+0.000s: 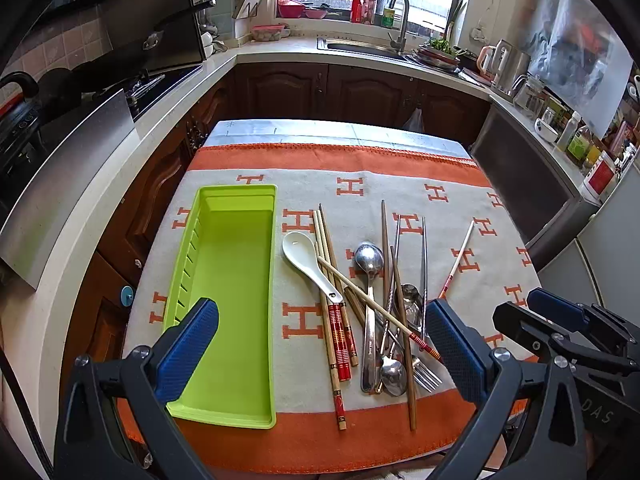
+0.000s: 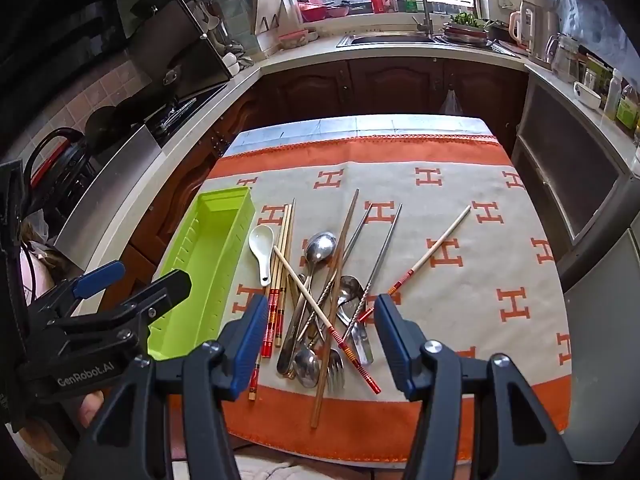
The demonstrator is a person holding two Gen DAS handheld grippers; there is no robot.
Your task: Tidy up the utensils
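A lime green utensil tray (image 1: 240, 292) (image 2: 202, 264) lies empty on the left of the cloth. Right of it is a tangled pile: a white ceramic spoon (image 1: 304, 258) (image 2: 261, 246), wooden chopsticks (image 1: 332, 320) (image 2: 280, 248), steel spoons (image 1: 370, 264) (image 2: 320, 248), a fork (image 1: 426, 376) (image 2: 336, 368) and metal chopsticks (image 1: 424, 264) (image 2: 384, 240). One red-tipped chopstick (image 1: 460, 258) (image 2: 432, 250) lies apart at the right. My left gripper (image 1: 322, 340) is open above the tray's near end and the pile. My right gripper (image 2: 322, 340) is open above the pile's near end.
The table carries an orange and grey cloth (image 1: 400, 184) (image 2: 480, 320) with H marks. Kitchen counters surround it, with a stove (image 1: 72, 92) at left, a sink (image 1: 360, 46) at the back and jars (image 1: 580, 144) at right. The right gripper also shows in the left wrist view (image 1: 568, 320).
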